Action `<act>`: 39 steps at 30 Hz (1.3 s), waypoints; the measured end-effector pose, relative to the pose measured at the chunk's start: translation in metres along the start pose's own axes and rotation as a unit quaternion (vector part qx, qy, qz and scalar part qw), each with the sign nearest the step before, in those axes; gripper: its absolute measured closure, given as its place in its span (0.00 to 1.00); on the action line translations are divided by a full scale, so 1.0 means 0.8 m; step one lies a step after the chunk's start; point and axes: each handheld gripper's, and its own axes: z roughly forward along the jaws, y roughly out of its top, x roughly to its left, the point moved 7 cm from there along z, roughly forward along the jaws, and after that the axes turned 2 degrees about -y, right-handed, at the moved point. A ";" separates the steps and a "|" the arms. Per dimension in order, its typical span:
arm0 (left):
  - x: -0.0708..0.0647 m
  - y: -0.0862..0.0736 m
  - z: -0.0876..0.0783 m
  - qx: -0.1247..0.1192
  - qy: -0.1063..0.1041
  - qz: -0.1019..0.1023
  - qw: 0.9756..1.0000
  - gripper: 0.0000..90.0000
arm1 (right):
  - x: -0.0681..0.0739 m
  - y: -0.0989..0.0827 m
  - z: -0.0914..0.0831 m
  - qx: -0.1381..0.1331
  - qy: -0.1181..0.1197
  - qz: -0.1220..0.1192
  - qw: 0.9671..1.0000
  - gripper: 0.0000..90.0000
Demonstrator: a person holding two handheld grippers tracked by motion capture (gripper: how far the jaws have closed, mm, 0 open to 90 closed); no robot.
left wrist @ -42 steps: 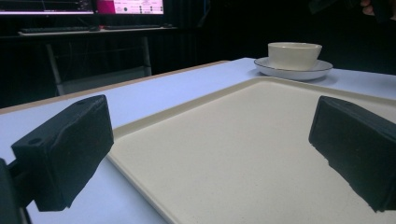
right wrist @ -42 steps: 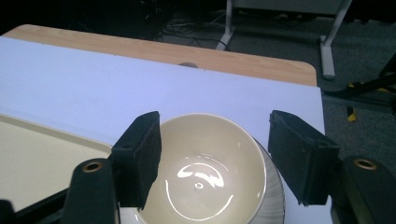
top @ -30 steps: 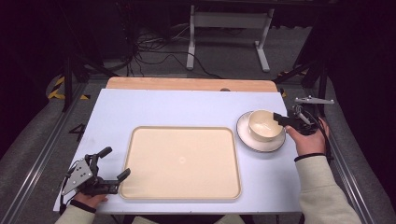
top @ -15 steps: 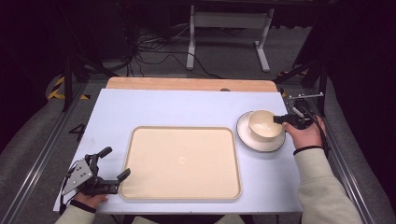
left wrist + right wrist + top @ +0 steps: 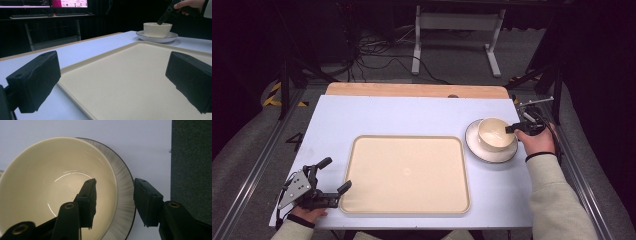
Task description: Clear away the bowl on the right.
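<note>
Right tool [image 5: 511, 129] straddles the right wall of the bowl [image 5: 493, 133], one jaw inside, one outside; jaws have been closing, not yet gripping. Left tool [image 5: 331, 175] released, near-left.

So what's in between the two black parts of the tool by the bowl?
The bowl's wall: in the right gripper view the right tool, closing, has one jaw inside it and one outside over the plate, not yet pinching.

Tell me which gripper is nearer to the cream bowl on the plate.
Right. The right gripper straddles the bowl's rim, one jaw inside, one outside, jaws just closing. The left gripper rests far off at the tray's near-left corner.
</note>
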 end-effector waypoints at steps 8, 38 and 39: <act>0.000 0.000 0.000 0.000 0.000 0.000 1.000 0.00 | -0.004 -0.006 0.017 0.041 0.013 0.014 0.999 0.66; 0.000 0.000 0.000 -0.001 0.000 0.001 1.000 0.00 | 0.002 -0.009 0.035 0.072 0.052 0.056 0.994 0.93; 0.000 0.000 0.000 -0.001 0.000 0.001 1.000 0.00 | 0.003 -0.008 0.034 0.071 0.051 0.058 0.994 0.93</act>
